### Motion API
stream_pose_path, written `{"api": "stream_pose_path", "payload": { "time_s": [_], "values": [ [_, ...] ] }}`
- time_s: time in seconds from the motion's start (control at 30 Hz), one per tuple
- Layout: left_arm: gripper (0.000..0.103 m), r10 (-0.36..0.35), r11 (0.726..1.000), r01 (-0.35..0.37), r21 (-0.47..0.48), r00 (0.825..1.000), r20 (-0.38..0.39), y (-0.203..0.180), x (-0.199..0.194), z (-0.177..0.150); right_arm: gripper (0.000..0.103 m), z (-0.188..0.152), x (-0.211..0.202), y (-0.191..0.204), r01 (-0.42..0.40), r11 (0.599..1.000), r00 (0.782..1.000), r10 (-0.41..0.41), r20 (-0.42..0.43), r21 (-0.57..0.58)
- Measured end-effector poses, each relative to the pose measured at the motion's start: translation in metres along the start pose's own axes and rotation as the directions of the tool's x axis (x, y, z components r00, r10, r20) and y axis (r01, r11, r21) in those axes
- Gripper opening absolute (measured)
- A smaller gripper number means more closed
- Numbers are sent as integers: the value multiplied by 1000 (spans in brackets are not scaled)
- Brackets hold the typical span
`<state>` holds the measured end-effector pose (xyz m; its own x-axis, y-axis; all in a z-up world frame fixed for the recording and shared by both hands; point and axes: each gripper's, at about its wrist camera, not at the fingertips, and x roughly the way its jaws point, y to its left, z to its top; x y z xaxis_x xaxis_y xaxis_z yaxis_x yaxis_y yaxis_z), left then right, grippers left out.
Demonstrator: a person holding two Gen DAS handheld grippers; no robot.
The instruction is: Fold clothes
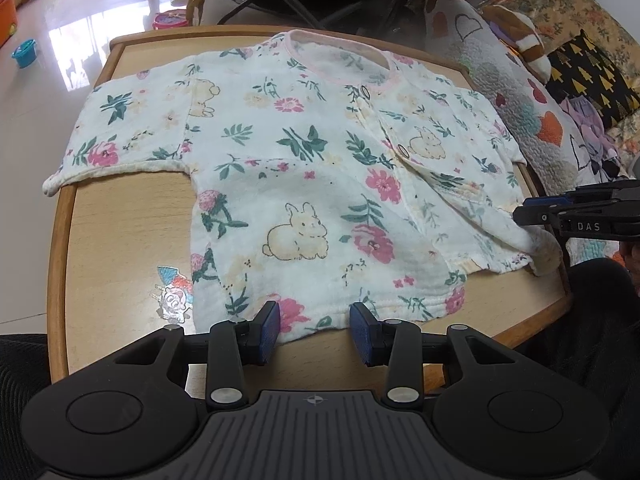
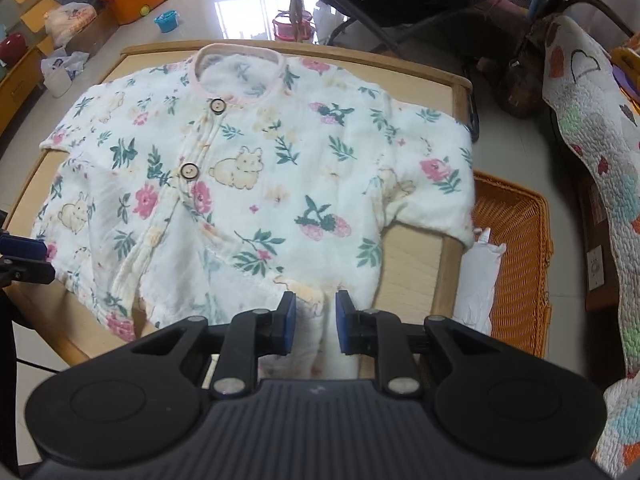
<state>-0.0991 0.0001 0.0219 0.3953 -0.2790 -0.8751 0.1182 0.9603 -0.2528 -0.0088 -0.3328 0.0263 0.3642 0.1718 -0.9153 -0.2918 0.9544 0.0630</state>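
In the left wrist view, the left gripper sits at the bottom centre with its blue-padded fingers spread apart and holding nothing, poised just at the lower hem of the shirt. In the right wrist view, the right gripper has its fingers partly apart, with a bunch of the shirt's hem lying between them; whether the pads press the cloth I cannot tell. The left view shows this gripper at the right edge of the frame, at the shirt's lifted lower corner. The shirt, white with flowers and rabbits, lies spread flat across the wooden bench, pink collar toward the top of the frame and sleeves out to both sides. An orange wicker basket stands just beside the bench at the right of the right view, and a patterned quilt hangs farther right.
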Motion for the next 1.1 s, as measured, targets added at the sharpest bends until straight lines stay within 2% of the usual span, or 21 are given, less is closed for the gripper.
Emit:
{"api": "stream_pose_path", "payload": {
  "time_s": [0.1, 0.13, 0.23, 0.53, 0.8, 1.1],
  "values": [
    [42, 2, 1000, -2, -1, 1000, -3, 0, 2, 0, 15, 0, 4, 4, 0, 1000, 1000, 0, -10, -12],
    [42, 1, 1000, -1, -1, 1000, -3, 0, 2, 0, 9, -1, 5, 5, -1, 1000, 1000, 0, -13, -16],
    [42, -5, 1000, 5, -3, 1000, -3, 0, 2, -1, 3, -1, 6, 8, -5, 1000, 1000, 5, -12, -21],
    [42, -1, 1000, 1, 2, 1000, -6, -2, 0, -2, 3, -2, -16, 23, -17, 998, 999, 19, 35, -57],
    [42, -5, 1000, 5, 11, 1000, -20, -4, 0, -7, 3, -17, -26, 54, -110, 985, 993, 115, 35, -130],
    [42, -8, 1000, 8, 10, 1000, -26, -2, 0, -8, 3, -34, -37, 89, -208, 955, 976, 218, 24, -211]
  ]
}}
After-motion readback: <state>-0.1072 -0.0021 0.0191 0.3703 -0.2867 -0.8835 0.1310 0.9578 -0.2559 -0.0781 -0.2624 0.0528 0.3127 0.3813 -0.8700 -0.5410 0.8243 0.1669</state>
